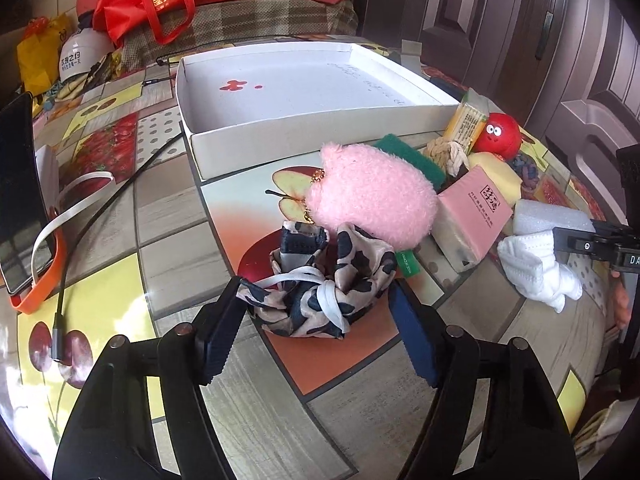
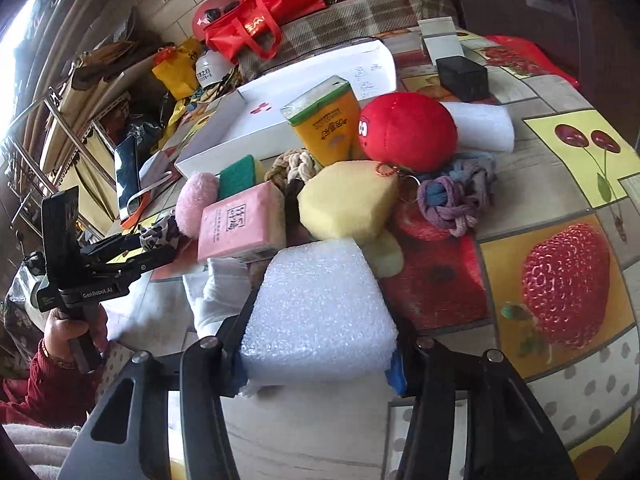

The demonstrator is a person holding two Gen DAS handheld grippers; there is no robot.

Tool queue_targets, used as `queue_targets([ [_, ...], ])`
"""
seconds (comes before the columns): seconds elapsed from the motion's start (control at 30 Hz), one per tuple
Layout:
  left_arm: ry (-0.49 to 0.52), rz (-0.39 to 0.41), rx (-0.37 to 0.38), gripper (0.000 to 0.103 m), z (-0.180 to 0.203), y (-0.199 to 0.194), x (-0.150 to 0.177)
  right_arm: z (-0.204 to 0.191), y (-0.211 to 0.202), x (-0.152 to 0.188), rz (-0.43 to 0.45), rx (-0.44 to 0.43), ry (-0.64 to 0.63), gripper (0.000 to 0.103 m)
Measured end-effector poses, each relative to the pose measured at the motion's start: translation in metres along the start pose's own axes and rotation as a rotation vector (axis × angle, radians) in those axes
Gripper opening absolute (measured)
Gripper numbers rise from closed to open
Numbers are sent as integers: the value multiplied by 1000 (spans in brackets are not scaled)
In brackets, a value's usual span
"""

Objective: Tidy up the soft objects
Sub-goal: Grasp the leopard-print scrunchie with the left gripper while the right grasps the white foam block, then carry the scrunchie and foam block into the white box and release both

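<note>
My left gripper (image 1: 316, 308) is open, its fingers on either side of a leopard-print scrunchie (image 1: 320, 280) with a white mask strap across it, lying on the table. A pink plush toy (image 1: 376, 200) lies just behind it. My right gripper (image 2: 316, 344) has its fingers pressed on both sides of a white foam block (image 2: 320, 312); the block also shows in the left wrist view (image 1: 548, 216). A white open box (image 1: 296, 92) stands behind the pile. A white face mask (image 1: 536, 272) lies beside the foam.
The pile holds a pink tissue pack (image 2: 240, 220), a yellow sponge (image 2: 348, 200), a red plush ball (image 2: 408, 132), a green scouring pad (image 2: 236, 176), rope knots (image 2: 452, 200) and an orange carton (image 2: 328, 124). A phone (image 1: 20, 196) and cables lie on the left.
</note>
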State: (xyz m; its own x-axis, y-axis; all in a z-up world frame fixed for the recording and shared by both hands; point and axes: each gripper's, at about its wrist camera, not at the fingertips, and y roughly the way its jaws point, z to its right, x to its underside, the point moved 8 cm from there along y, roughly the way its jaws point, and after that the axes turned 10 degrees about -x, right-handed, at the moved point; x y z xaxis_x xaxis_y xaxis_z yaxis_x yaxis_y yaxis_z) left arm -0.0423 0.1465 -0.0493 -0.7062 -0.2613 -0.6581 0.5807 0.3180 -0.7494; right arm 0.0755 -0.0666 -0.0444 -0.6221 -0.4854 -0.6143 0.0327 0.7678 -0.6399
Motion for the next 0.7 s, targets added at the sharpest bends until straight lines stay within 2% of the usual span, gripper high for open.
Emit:
queue_targets([
  [0.13,-12,-20,-12,74,-3,6,-1,1,5,1,-8,18,-8,56],
  [0.3,9,-16,-12,74,0,10,-6,2,9,-2,-15,107,-72,62],
  [0.43,26,-45,-16,74,3,20,-5,4,11,-4,-38,138,-112,74],
  [0.5,48,-38,-35,74,4,21,-5,1,15,-3,-55,141,-134,74],
  [0.63,64,-17,-46,73,6,21,-3,-4,22,0,-70,224,-241,73],
  [0.7,63,-3,-37,67,7,19,0,-4,24,2,-69,267,-287,71],
])
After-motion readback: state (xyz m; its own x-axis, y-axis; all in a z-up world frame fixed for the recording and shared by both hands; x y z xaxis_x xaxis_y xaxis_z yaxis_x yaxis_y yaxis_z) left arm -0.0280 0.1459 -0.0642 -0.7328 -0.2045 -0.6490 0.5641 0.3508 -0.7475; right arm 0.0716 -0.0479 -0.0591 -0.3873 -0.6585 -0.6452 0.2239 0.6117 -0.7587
